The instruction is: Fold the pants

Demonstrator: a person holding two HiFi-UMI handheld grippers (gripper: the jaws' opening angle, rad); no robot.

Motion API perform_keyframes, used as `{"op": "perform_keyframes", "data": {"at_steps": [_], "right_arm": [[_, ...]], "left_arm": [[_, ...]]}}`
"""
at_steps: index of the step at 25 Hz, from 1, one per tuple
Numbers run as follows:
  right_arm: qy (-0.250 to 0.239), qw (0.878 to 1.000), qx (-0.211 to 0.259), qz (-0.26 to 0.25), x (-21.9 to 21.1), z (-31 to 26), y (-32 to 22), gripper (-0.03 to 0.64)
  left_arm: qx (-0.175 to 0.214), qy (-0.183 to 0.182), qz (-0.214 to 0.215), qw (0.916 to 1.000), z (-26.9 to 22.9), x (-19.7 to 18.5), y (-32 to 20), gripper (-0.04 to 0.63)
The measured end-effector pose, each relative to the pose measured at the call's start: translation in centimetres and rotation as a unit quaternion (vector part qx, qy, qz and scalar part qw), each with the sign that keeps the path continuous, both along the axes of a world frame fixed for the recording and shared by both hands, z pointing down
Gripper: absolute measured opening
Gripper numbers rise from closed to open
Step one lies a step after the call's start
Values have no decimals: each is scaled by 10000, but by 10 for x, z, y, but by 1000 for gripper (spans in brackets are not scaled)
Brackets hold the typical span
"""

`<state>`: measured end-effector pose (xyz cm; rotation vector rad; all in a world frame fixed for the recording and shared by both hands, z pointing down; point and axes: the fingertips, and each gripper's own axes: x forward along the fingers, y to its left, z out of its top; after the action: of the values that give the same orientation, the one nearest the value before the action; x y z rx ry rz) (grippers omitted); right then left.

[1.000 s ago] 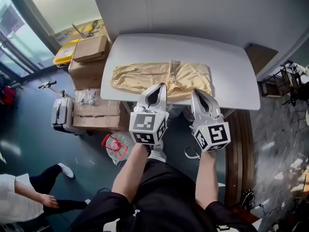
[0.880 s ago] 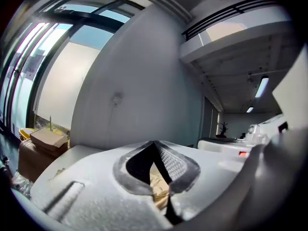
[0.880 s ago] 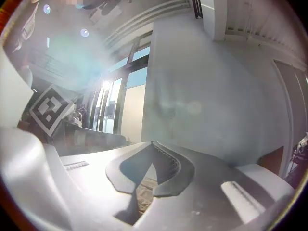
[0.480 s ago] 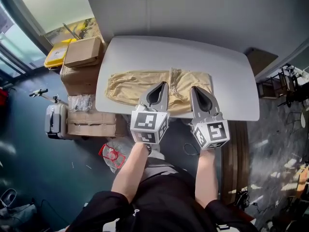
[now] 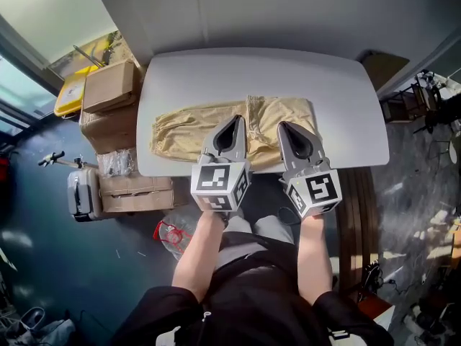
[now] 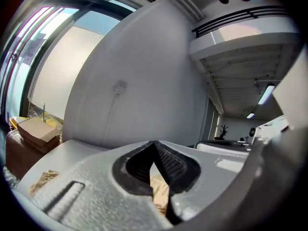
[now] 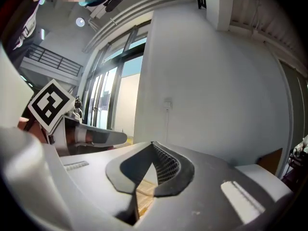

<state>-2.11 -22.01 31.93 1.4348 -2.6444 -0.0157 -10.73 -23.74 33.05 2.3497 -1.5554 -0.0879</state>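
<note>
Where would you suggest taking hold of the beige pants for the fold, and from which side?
Likely the near long edge of the pants, approached low from the person's side: they lie flat, lengthwise across the table, with that edge close to its front rim.

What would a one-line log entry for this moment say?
pants: laid flat on white table | left hand-held gripper: shut, tip over pants | right hand-held gripper: shut, tip over pants

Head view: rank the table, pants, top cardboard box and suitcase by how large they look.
1. table
2. pants
3. box and suitcase: look much alike. Both sit lower than the table, farther from the camera, so they are left unranked.
</note>
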Motion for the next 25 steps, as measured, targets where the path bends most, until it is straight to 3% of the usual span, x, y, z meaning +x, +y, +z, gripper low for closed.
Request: {"op": "perform_keyframes", "data": {"at_steps": [14, 19, 25], "right_arm": [[-96, 9994, -258, 205, 29, 19, -6, 5], [59, 10000, -42, 57, 40, 14, -5, 6], [-94, 9999, -47, -32, 59, 11, -11, 6]], "left_arm": [[-87, -220, 198, 9995, 17, 27, -10, 5], [-103, -253, 216, 9994, 19, 47, -11, 5], [-94, -351, 283, 9989, 17, 72, -18, 5]]}}
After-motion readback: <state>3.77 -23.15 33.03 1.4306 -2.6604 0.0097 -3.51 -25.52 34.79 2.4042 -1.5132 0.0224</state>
